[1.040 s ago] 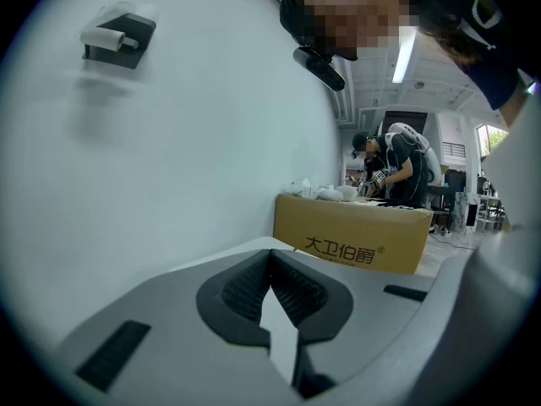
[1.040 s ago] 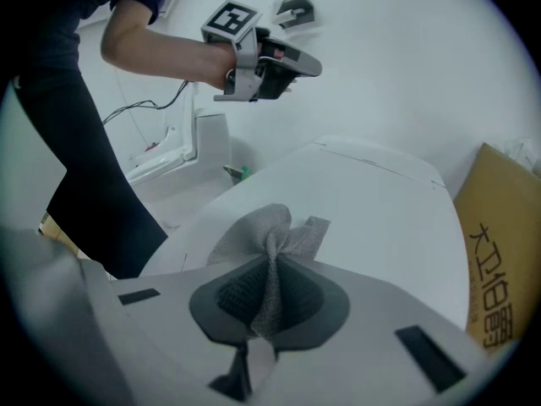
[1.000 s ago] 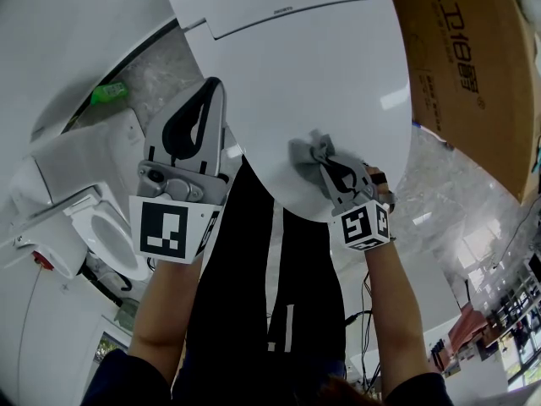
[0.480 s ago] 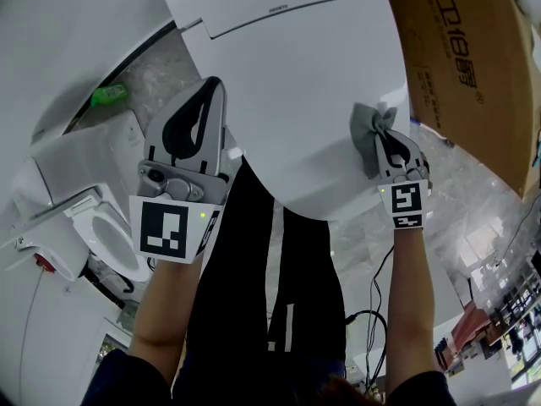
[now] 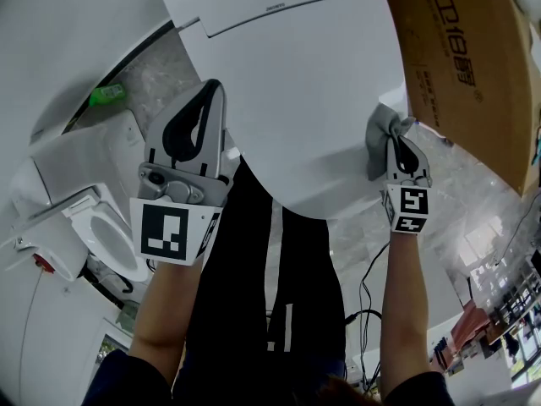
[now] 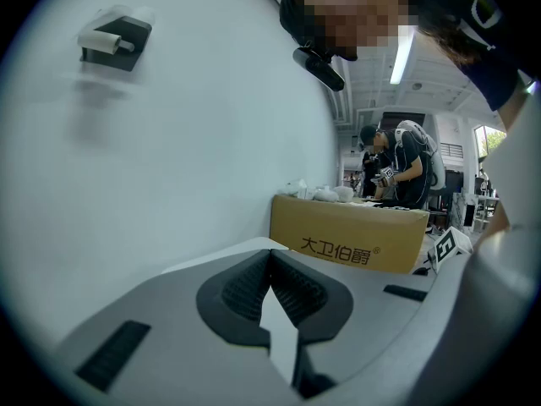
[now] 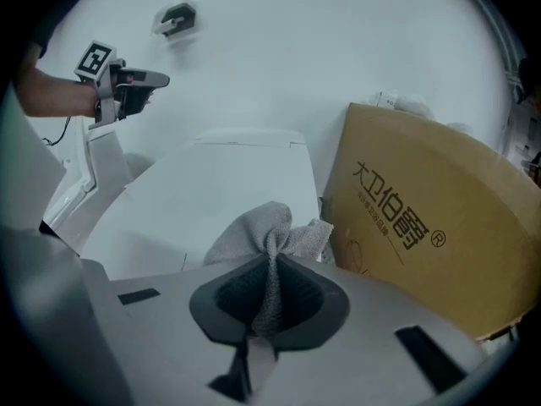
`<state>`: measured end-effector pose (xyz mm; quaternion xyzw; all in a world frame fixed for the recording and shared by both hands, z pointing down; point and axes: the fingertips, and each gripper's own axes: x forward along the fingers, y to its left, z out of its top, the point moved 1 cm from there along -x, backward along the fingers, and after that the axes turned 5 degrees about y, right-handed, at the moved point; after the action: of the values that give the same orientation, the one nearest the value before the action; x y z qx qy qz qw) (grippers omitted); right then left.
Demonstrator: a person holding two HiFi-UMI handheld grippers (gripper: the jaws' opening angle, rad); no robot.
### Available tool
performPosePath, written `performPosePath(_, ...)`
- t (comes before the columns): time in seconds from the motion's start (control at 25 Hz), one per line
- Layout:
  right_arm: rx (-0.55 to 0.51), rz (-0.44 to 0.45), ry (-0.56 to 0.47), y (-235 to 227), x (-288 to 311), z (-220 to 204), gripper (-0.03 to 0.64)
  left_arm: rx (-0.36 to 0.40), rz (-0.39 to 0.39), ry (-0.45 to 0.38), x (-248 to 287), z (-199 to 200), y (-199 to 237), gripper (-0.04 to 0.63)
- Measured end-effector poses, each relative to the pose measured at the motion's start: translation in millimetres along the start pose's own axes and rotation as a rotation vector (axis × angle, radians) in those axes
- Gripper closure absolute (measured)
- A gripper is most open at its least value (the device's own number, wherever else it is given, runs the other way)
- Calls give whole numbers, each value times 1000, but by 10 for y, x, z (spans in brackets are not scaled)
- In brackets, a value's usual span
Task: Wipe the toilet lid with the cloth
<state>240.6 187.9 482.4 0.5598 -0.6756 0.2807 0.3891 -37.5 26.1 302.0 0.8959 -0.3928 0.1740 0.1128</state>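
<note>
Right hand-held gripper (image 7: pixel 269 265): you're clamping grey cloth (image 7: pixel 258 231) between closed jaws, cloth lying at toilet lid (image 5: pixel 304 83) edge just ahead. Left hand-held gripper (image 6: pixel 270 256): you're holding it jaws together, empty, beside lid.

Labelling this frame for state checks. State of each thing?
toilet lid: closed, down.
cloth: bunched, pinched, at the lid's right edge.
right hand-held gripper: shut on the cloth.
left hand-held gripper: shut, empty, by the lid's left edge.
</note>
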Motion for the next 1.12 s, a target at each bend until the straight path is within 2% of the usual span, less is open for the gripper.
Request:
performPosePath(0.24,-74,68,7,336,-57,-50,580,-5,-1,-7,33,11,-36,582)
performPosePath(0.48,-206,207,1,938,-100,-47,580,-4,-4,1,54,-4,-80,581)
performPosePath(0.64,-238,303,10,1283,-130,-107,580,1,-6,-3,69,19,-107,581)
performPosePath(0.76,-194,386,8,1468,-211,-78,581,8,-4,-8,57,82,-117,581)
performPosePath(0.84,-117,384,-45,1451,-339,70,581,18,-2,-15,32,168,-132,581)
performPosePath(1.0,65,286,-209,1092,-826,663,581,17,12,-22,-111,493,-168,581)
performPosePath(1.12,135,208,-376,710,-1361,1313,581,20,38,-32,-283,908,-204,581)
